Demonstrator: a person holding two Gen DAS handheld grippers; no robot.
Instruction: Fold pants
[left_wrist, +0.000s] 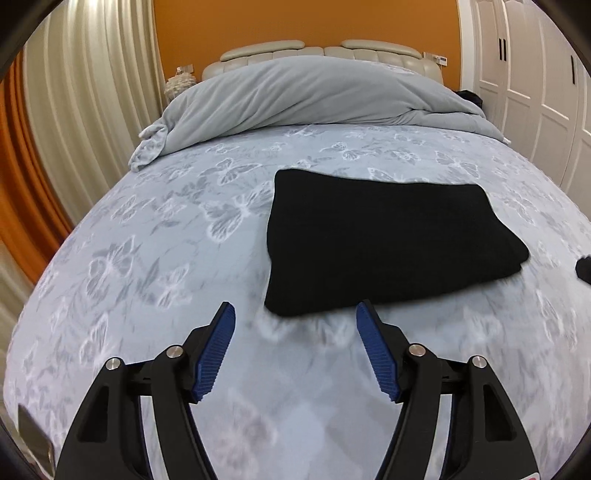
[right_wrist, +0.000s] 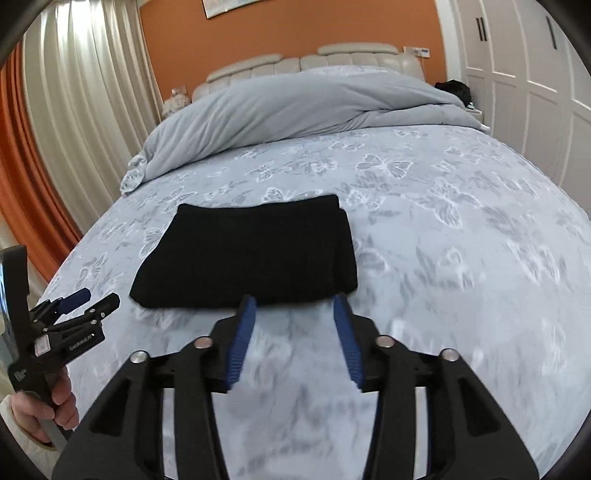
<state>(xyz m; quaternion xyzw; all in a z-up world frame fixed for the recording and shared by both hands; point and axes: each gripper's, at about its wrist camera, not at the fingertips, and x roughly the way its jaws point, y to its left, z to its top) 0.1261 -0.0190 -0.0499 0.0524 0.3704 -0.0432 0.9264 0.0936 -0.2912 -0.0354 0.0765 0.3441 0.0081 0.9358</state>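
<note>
Left wrist view: one folded pair of black pants (left_wrist: 384, 240) on the bed (left_wrist: 147, 258), just ahead and right of the left gripper (left_wrist: 295, 308), jaws spread, empty, angled downward.

Right wrist view: same single pants (right_wrist: 251, 251) just ahead, slightly left of the right gripper (right_wrist: 295, 301), released, nothing between pads. Left gripper (right_wrist: 92, 299) far left, one hand (right_wrist: 55, 406) on its handle.

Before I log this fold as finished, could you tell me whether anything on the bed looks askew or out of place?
Nothing stands out. The black pants lie flat as a compact folded rectangle on the butterfly-print sheet, and both grippers are open and clear of them.
</note>
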